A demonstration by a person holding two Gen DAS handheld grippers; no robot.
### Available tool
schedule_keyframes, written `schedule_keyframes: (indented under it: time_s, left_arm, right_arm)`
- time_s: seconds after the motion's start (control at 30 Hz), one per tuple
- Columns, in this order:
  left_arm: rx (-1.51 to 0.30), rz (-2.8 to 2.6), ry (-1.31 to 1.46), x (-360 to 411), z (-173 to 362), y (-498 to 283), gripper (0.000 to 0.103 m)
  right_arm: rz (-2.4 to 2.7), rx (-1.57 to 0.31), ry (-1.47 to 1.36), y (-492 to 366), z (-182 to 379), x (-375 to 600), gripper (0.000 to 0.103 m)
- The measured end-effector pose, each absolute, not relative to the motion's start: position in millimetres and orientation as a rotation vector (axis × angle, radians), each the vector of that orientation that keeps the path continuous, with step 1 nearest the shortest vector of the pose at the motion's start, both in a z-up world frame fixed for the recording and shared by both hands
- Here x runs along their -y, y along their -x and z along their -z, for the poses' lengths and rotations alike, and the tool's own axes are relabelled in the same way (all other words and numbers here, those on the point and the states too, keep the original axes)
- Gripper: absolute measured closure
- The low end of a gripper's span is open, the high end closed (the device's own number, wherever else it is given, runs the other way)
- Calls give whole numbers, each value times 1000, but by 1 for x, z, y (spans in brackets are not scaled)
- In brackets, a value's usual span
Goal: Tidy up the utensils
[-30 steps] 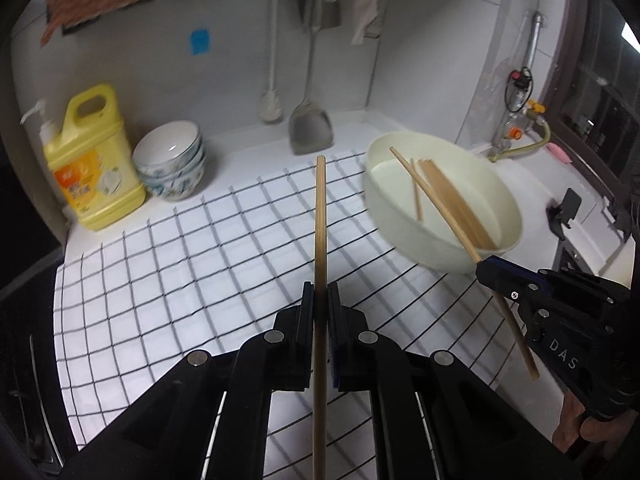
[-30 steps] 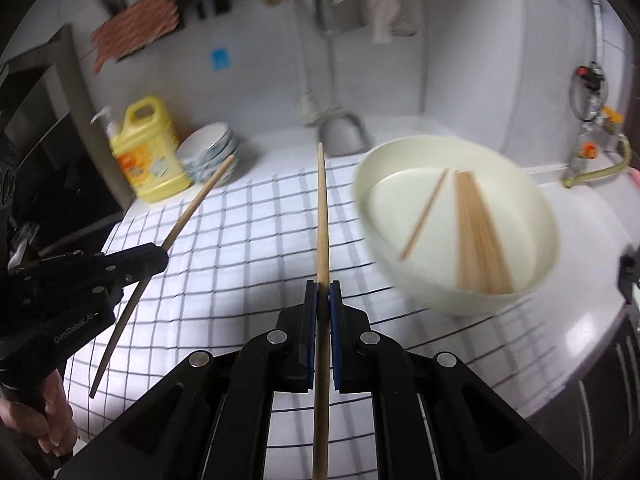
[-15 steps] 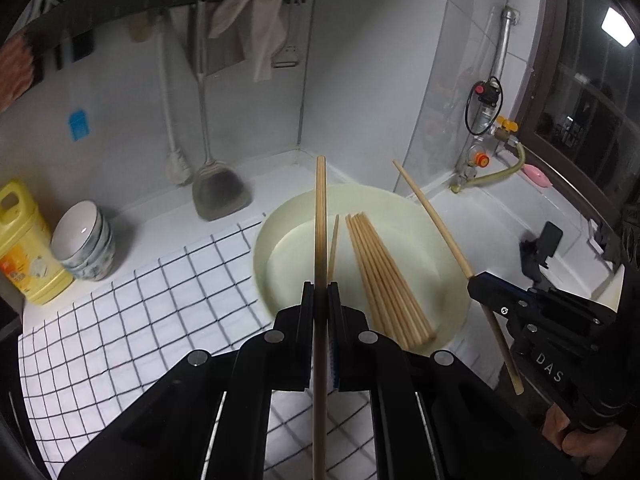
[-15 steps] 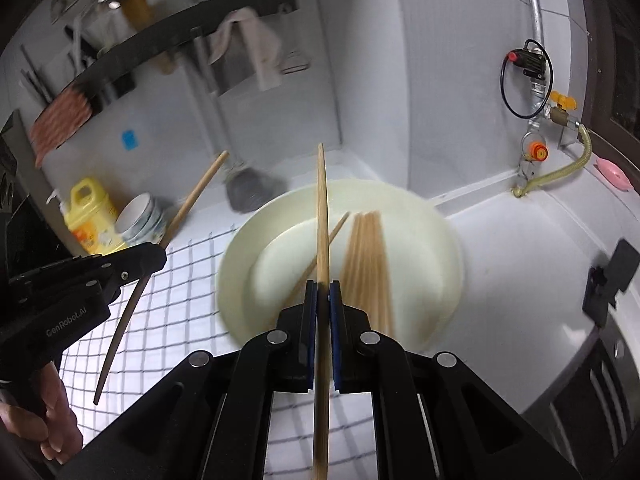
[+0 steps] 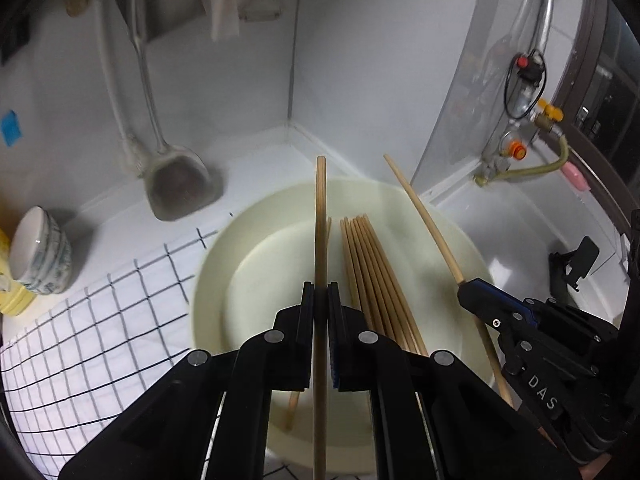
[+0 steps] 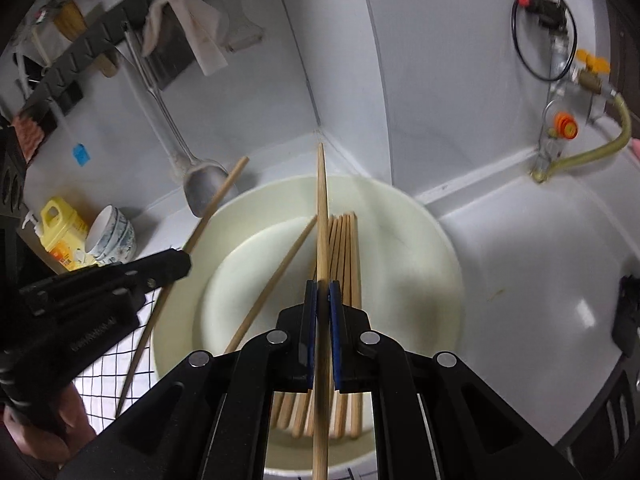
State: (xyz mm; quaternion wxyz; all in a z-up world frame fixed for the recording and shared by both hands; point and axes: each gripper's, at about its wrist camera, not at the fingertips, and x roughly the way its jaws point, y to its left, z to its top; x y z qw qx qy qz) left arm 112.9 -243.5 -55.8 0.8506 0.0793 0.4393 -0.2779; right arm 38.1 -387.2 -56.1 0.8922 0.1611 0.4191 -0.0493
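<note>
- Left wrist view: the wide cream-coloured plastic basin (image 5: 216,280) now fills the middle of the frame, where a second ago it sat off to the right over the white black-gridded cloth (image 5: 100,320); the yellow detergent jug has slid almost out at the left edge
- The black two-finger left gripper (image 5: 320,300) is clamped on a single light wooden chopstick (image 5: 320,220), as it was before
- That chopstick's long axis runs straight away from the camera, its far tip pointing at the tiled wall corner, above the basin's floor
- A bundle of brown wooden chopsticks (image 5: 372,280) lies on the basin floor just right of it, roughly parallel, fanning slightly toward the camera
- The black right gripper (image 5: 476,296) is closed on a paler round chopstick (image 5: 424,216) that slants up and left over the basin's right rim
- A stack of blue-patterned white bowls (image 5: 40,256) stands at the left, and a grey metal spatula (image 5: 180,188) hangs against the wall
- Right wrist view: the basin (image 6: 432,264) has drawn closer and lower than half a second ago
- The right gripper (image 6: 322,304) pinches its chopstick (image 6: 322,208), which points straight ahead over the bundle (image 6: 348,260)
- One loose chopstick (image 6: 276,276) lies diagonally on the basin floor
- The left gripper (image 6: 176,268) at the left holds its chopstick (image 6: 216,208) slanting up and right across the basin's left rim
</note>
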Motion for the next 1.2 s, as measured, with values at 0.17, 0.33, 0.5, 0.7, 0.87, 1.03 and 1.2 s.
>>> schedule_keyframes:
  time_s: [0.17, 0.33, 0.5, 0.7, 0.87, 1.03, 1.2]
  left_arm:
    - [-969, 583, -170, 256, 78, -130, 96]
    - [-1008, 579, -171, 260, 93, -138, 96]
    - [-1038, 553, -185, 262, 102, -144, 95]
    - [-1000, 502, -184, 253, 91, -141, 37]
    - [-972, 455, -184, 238, 74, -136, 17]
    - [-978, 426, -198, 228, 62, -127, 11]
    - [-989, 415, -201, 221, 54, -116, 9]
  right_arm:
    - [109, -915, -345, -53, 73, 390, 97]
    - [110, -954, -348, -63, 87, 391, 97]
    - [110, -976, -353, -67, 96, 392, 97]
    - [133, -969, -352, -64, 92, 397, 86]
    - [165, -942, -340, -52, 78, 402, 80]
    - [175, -937, -341, -38, 68, 400, 67]
    - [179, -940, -344, -24, 61, 393, 57]
